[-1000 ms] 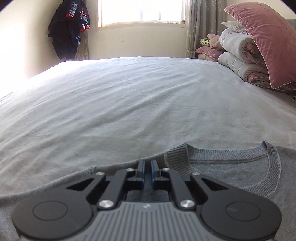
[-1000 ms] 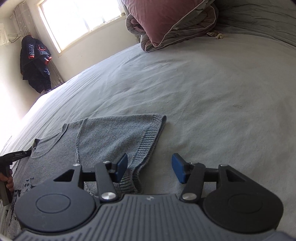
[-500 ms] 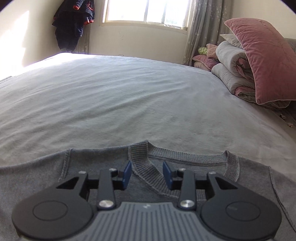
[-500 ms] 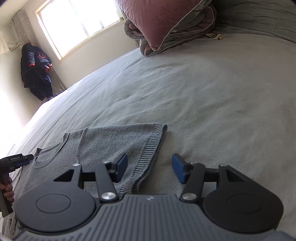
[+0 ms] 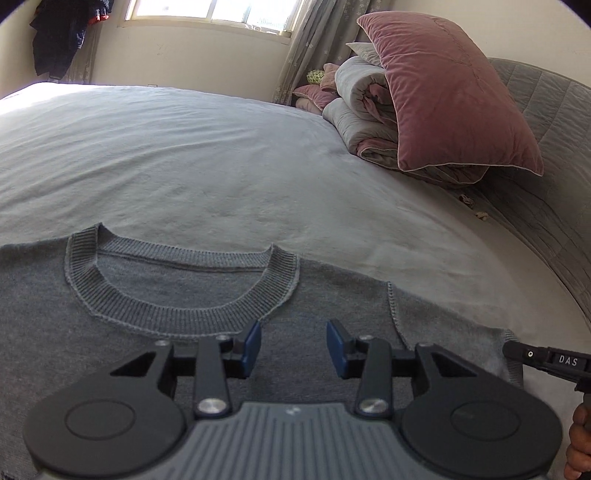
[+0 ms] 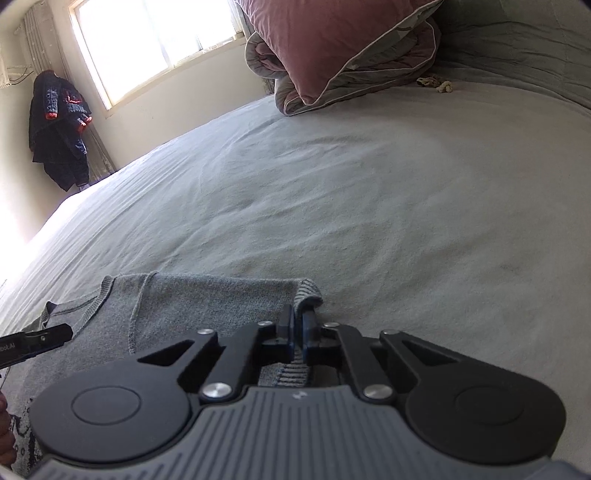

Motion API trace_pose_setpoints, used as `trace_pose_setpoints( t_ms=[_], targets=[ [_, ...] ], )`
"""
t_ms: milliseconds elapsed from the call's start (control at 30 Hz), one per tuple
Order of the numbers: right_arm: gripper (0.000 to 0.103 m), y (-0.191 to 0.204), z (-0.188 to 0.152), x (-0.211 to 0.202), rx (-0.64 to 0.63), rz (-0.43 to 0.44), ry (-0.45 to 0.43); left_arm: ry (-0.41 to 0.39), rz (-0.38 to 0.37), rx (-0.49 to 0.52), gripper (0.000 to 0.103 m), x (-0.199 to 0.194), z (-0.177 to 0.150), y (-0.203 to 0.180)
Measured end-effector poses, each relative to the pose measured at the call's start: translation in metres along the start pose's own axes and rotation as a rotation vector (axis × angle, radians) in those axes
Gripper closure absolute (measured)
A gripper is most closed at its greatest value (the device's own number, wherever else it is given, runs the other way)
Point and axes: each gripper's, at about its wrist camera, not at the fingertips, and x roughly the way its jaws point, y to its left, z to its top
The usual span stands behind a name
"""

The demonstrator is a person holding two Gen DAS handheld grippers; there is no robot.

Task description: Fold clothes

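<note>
Left wrist view first: left gripper (image 5: pixel 294 345) low at 6 o'clock, jaws apart with nothing pinched, poised over the grey knit sweater (image 5: pixel 155 314) just below its ribbed collar (image 5: pixel 173 317). Sweater spread flat on the bed (image 5: pixel 240 166), front up, neckline toward 12 o'clock. At 3 o'clock, tip of the right gripper (image 5: pixel 546 360) at the sleeve edge, with a bit of hand (image 5: pixel 578 446) beneath.

Right wrist view: right gripper (image 6: pixel 297 338) at 6 o'clock, jaws together and clamped on the ribbed cuff (image 6: pixel 308 291) of the short sleeve, cuff puckered up around the pads. Left gripper's black tip (image 6: pixel 40 339) at 9 o'clock.

Judged soft, light and floppy; likely to drape, stretch and slide over the smooth sheet. Best taken at ribbed edges or seams, cuff, shoulder or hem, where the knit is thicker.

Farther off, toward 1 to 2 o'clock, pink pillow (image 5: pixel 454 99) on a rolled quilt (image 5: pixel 365 99) against the headboard (image 5: pixel 546 155), well apart from the sweater. At 11 o'clock, window (image 5: pixel 210 14) and dark hanging jacket (image 5: pixel 59 40). Nothing in the way of a fold.
</note>
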Motion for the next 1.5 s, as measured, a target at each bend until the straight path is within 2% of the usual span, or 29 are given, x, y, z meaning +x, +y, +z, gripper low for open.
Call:
trace_pose_setpoints(
  t_ms=[133,300,500,633,833,867,900,1033,1100,1133,1233,1367,1433,1467,1500],
  targets=[
    [0.099,0.022,0.009,-0.013,-0.032,0.073,-0.009,0.048,-0.117,-0.072,0.062,0.003,0.002,0.001],
    [0.099,0.062,0.02,-0.011,-0.046,0.22,0.042,0.048,-0.232,-0.148,0.056,0.001,0.003,0.005],
    [0.099,0.095,0.019,0.021,0.036,0.332,0.128,0.037,-0.265,-0.218,0.053,0.0,0.004,0.019],
    [0.099,0.107,0.015,0.051,0.116,0.365,0.192,0.039,-0.276,-0.263,0.052,0.003,0.003,0.03],
    [0.098,0.117,0.012,0.085,0.183,0.38,0.269,0.048,-0.257,-0.263,0.048,0.01,0.001,0.035],
    [0.095,0.117,0.011,0.089,0.19,0.381,0.279,0.053,-0.255,-0.262,0.047,0.011,0.0,0.036],
    [0.087,0.116,0.011,0.091,0.198,0.381,0.29,0.056,-0.254,-0.261,0.046,0.012,-0.001,0.036],
    [0.084,0.105,0.012,0.081,0.245,0.431,0.302,0.056,-0.269,-0.262,0.042,0.013,-0.003,0.037],
    [0.057,0.098,0.015,0.069,0.25,0.442,0.281,0.056,-0.275,-0.262,0.042,0.013,-0.005,0.037],
    [0.055,0.095,0.016,0.063,0.252,0.447,0.27,0.057,-0.277,-0.262,0.042,0.013,-0.005,0.036],
    [0.055,0.088,0.018,0.04,0.202,0.429,0.243,0.053,-0.26,-0.244,0.042,0.014,-0.005,0.032],
    [0.055,0.091,0.001,-0.001,0.013,0.386,0.212,0.048,-0.232,-0.207,0.049,0.015,-0.005,0.024],
    [0.055,0.099,-0.013,-0.017,-0.092,0.372,0.201,0.046,-0.224,-0.194,0.065,0.017,-0.006,0.019],
    [0.055,0.104,-0.024,-0.024,-0.164,0.362,0.192,0.049,-0.22,-0.191,0.069,0.019,-0.006,0.016],
    [0.055,0.111,-0.034,-0.028,-0.236,0.353,0.183,0.05,-0.215,-0.189,0.08,0.02,-0.008,0.014]
  ],
)
